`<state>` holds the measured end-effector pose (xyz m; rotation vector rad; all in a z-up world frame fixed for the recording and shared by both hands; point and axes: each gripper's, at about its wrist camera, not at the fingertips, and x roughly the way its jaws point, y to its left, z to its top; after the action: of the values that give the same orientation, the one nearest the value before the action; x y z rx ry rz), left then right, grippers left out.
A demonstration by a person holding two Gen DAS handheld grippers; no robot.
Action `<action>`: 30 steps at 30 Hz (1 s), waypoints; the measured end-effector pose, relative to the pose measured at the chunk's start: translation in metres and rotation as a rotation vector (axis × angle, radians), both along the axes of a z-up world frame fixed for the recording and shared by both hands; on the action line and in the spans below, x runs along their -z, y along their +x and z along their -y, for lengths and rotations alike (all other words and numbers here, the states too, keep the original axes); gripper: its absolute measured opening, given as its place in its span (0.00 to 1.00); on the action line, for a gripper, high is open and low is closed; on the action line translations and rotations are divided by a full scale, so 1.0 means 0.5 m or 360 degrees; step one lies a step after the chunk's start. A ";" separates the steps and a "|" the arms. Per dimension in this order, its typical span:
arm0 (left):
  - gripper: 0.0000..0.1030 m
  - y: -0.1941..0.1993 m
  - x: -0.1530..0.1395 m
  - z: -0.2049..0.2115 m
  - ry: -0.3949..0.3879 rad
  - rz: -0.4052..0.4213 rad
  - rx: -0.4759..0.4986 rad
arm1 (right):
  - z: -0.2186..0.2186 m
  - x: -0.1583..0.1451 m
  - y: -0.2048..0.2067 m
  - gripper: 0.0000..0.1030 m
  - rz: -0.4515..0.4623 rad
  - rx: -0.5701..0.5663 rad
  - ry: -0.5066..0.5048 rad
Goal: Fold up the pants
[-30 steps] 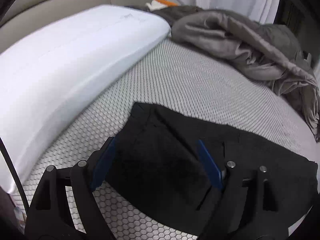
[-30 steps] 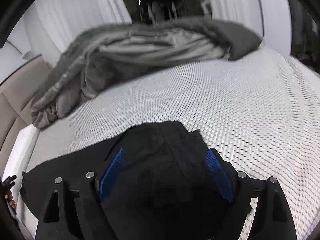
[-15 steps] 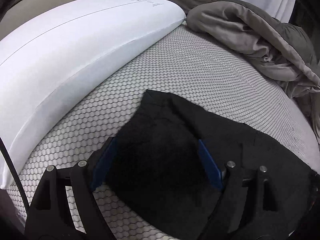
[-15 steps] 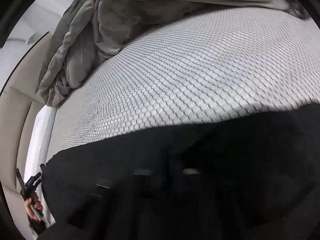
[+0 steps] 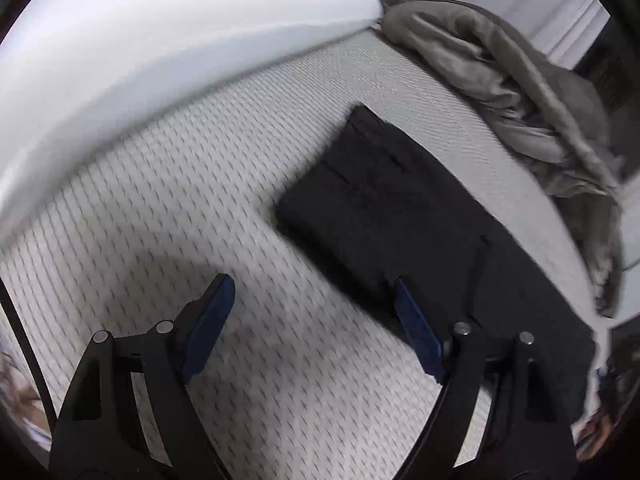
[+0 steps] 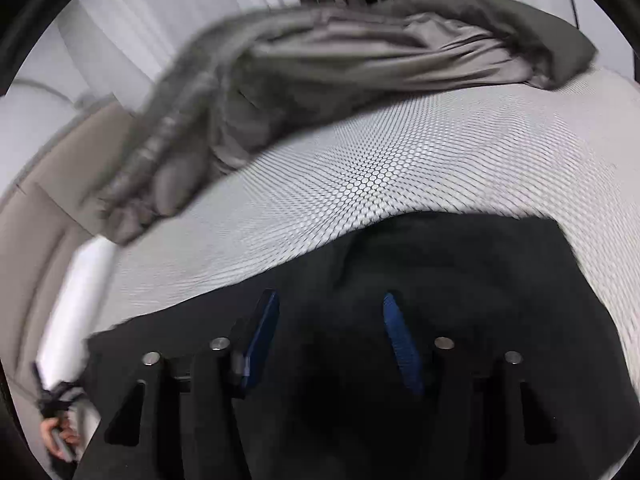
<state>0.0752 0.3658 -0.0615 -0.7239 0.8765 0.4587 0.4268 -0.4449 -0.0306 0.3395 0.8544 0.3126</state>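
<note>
The black pants (image 5: 400, 208) lie flat on the honeycomb-patterned mattress (image 5: 160, 220), folded into a long band. My left gripper (image 5: 312, 284) is open over bare mattress just left of the pants. Its right fingertip (image 5: 404, 296) sits at the pants' near edge, and nothing is between its pads. In the right wrist view my right gripper (image 6: 328, 300) hovers over the black pants (image 6: 460, 280). Its jaws are opening, with the blue pads apart. Dark cloth lies under and between them, and the pads do not press on it.
A long white pillow (image 5: 160, 60) runs along the left of the bed. A crumpled grey blanket (image 5: 520, 92) is heaped at the far side, also the grey blanket (image 6: 320, 80). A beige headboard (image 6: 36, 220) and a person's hand (image 6: 56, 432) show at the left.
My left gripper has slid left off the pants onto bare mattress. The right wrist view, buried in black cloth half a second ago, has pulled back and its fingers show apart again.
</note>
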 end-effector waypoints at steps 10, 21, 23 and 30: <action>0.06 0.063 0.084 -0.004 -0.0406 0.0243 -0.0066 | 0.179 -0.031 -0.358 0.82 0.0159 0.0244 0.0260; 0.01 0.026 0.024 -0.044 -0.0155 0.0216 -0.0183 | 0.217 0.099 -0.308 0.81 -0.0059 0.0361 0.0475; 0.01 0.043 0.025 -0.042 -0.0144 0.0192 -0.0188 | 0.203 0.117 -0.253 0.67 -0.0063 0.0429 0.0440; 0.01 -0.019 0.004 -0.014 -0.0048 0.0203 -0.0100 | 0.186 0.092 -0.250 0.12 0.0059 0.0448 0.0444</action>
<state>0.0654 0.3729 -0.0637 -0.8016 0.7439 0.4508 0.3020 -0.5381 -0.0767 0.7041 0.7162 0.1746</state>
